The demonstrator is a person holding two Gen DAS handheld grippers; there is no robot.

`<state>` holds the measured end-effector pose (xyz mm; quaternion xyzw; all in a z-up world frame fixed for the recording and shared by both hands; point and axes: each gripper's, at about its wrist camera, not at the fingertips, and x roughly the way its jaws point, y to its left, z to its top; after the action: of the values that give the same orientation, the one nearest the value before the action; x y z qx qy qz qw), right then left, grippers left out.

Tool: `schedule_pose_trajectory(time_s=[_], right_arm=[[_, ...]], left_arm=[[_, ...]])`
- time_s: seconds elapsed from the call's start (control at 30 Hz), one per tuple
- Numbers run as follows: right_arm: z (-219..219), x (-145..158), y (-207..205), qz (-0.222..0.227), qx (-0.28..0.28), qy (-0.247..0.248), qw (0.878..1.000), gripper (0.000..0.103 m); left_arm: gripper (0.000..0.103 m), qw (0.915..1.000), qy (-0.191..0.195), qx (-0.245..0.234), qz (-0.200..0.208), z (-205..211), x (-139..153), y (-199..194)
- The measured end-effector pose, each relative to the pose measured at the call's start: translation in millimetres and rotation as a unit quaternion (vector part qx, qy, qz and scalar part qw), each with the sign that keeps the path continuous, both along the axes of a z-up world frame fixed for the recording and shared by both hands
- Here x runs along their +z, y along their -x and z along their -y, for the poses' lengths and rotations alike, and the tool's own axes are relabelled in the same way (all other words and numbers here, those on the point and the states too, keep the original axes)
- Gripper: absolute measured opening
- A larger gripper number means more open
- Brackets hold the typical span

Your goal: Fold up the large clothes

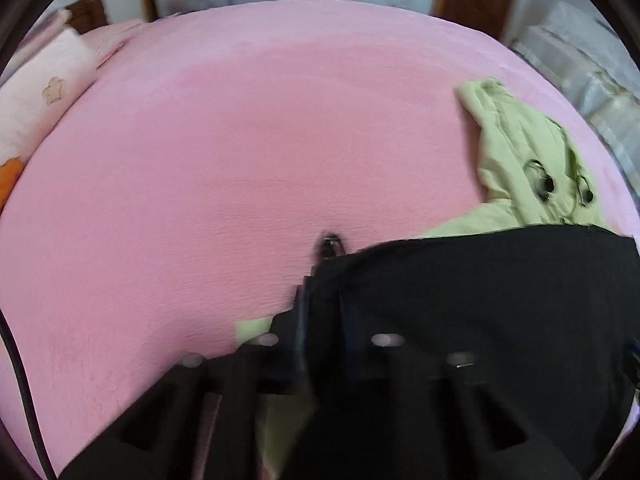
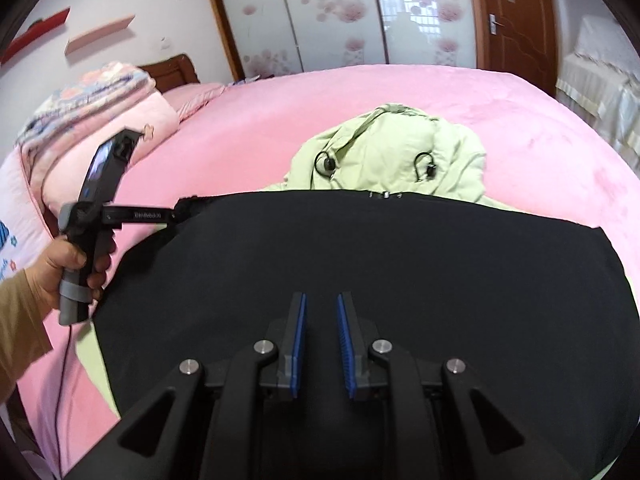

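A black garment [image 2: 360, 256] lies spread on the pink bed [image 2: 540, 140], over the lower part of a light green hooded jacket [image 2: 392, 148]. My left gripper [image 2: 182, 211] is shut on the black garment's far left corner; in the blurred left wrist view the black garment [image 1: 460, 300] drapes over the left gripper [image 1: 316, 280]. The green jacket [image 1: 516, 152] shows at the right there. My right gripper [image 2: 322, 300] is open and empty, with its blue pads [image 2: 300, 328] just above the black garment's middle.
A folded pink quilt [image 2: 92, 112] and pillows lie at the bed's left end by a wooden headboard [image 2: 172, 70]. Sliding wardrobe doors [image 2: 340, 12] and a wooden door [image 2: 516, 20] stand behind the bed. A covered white chest [image 2: 600, 76] stands at the right.
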<state>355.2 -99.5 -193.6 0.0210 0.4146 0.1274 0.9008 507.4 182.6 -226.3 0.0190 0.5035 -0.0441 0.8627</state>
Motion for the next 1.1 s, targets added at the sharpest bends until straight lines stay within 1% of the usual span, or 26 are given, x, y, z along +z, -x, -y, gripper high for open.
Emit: schedule_pose_trajectory(time_s=[0.03,0.07,0.1,0.13,0.17,0.2,0.23,0.27,0.3,0.33,0.4,0.43,0.47,0.53,0.57,0.6,0.63,0.7,0.73,0.77,0.83,0.9,1.0,1.03,1.07,1.1], right_arm=[[0,-4,-1,-0.003,-0.001,0.007,1.0,0.016],[1,-8,-1,-0.006,-0.002,0.011,1.0,0.016],[2,-10,-8,-0.008,-0.003,0.014,1.0,0.016],[4,-12,-6,-0.007,-0.004,0.015,1.0,0.016],[5,-14,-6,-0.006,-0.006,0.018,1.0,0.016],[6,-18,-6,-0.004,-0.009,0.025,1.0,0.016],[6,-20,-6,-0.005,-0.011,0.027,1.0,0.016],[6,-23,-6,-0.006,-0.013,0.025,1.0,0.016],[6,-24,-7,-0.008,-0.015,0.025,1.0,0.016],[6,-24,-7,-0.011,-0.016,0.026,0.999,0.016],[6,-22,-6,-0.014,-0.015,0.028,0.999,0.016],[7,-19,-5,-0.016,-0.014,0.029,0.999,0.016],[7,-17,-6,-0.015,-0.013,0.029,0.999,0.016],[6,-9,-4,-0.005,-0.009,0.022,1.0,0.016],[4,-4,-4,-0.002,-0.005,0.012,1.0,0.016],[2,-2,-6,-0.002,-0.002,0.007,1.0,0.016],[-3,2,-8,0.0,-0.001,0.002,1.0,0.016],[-14,4,-15,0.002,0.001,-0.001,1.0,0.016],[-22,3,-21,-0.002,0.005,-0.002,1.0,0.016],[-28,1,-27,-0.008,0.008,-0.004,1.0,0.016],[-38,-5,-43,-0.015,0.011,0.004,1.0,0.016],[-34,-14,-63,-0.029,0.001,0.017,0.999,0.016],[0,-21,-83,-0.032,-0.039,0.042,0.998,0.012],[21,-23,-87,-0.033,-0.066,0.06,0.995,0.013],[39,-24,-88,-0.034,-0.088,0.076,0.993,0.013],[60,-26,-89,-0.036,-0.112,0.091,0.989,0.013]], left_arm=[[0.01,0.9994,-0.029,-0.014,0.009,6,5,2],[0.01,0.997,-0.066,-0.036,0.019,15,12,3],[0.009,0.9912,-0.109,-0.067,0.035,25,20,4],[0.01,0.9868,-0.13,-0.086,0.046,30,23,4],[0.01,0.9825,-0.144,-0.105,0.055,33,25,4],[0.012,0.9805,-0.15,-0.115,0.051,32,21,1],[0.014,0.9804,-0.154,-0.116,0.041,30,16,-2],[0.015,0.9805,-0.165,-0.104,0.023,26,4,-7],[0.021,0.9809,-0.172,-0.09,0.003,21,-6,-10],[0.034,0.9825,-0.168,-0.08,-0.004,15,-9,-10],[0.041,0.987,-0.152,-0.051,0.01,3,-2,-4],[0.041,0.9907,-0.13,-0.032,0.026,-7,9,1],[0.041,0.9943,-0.094,-0.005,0.05,-18,25,9],[0.041,0.9951,-0.027,0.037,0.088,-34,50,25],[0.041,0.994,-0.003,0.053,0.096,-38,57,32],[0.041,0.993,0.017,0.065,0.097,-38,61,39],[0.041,0.9929,0.037,0.068,0.09,-34,59,44],[0.041,0.9933,0.066,0.062,0.072,-17,47,52],[0.041,0.9937,0.069,0.057,0.068,-7,40,56],[0.041,0.9946,0.063,0.053,0.064,3,30,62],[0.041,0.9963,0.023,0.062,0.054,26,5,61],[0.042,0.9949,-0.006,0.084,0.057,30,-16,62],[0.042,0.9927,-0.017,0.099,0.067,29,-19,66],[0.043,0.9916,-0.034,0.105,0.066,27,-19,68],[0.045,0.9909,-0.045,0.108,0.067,28,-20,69],[0.049,0.9906,-0.05,0.109,0.066,25,-21,71]])
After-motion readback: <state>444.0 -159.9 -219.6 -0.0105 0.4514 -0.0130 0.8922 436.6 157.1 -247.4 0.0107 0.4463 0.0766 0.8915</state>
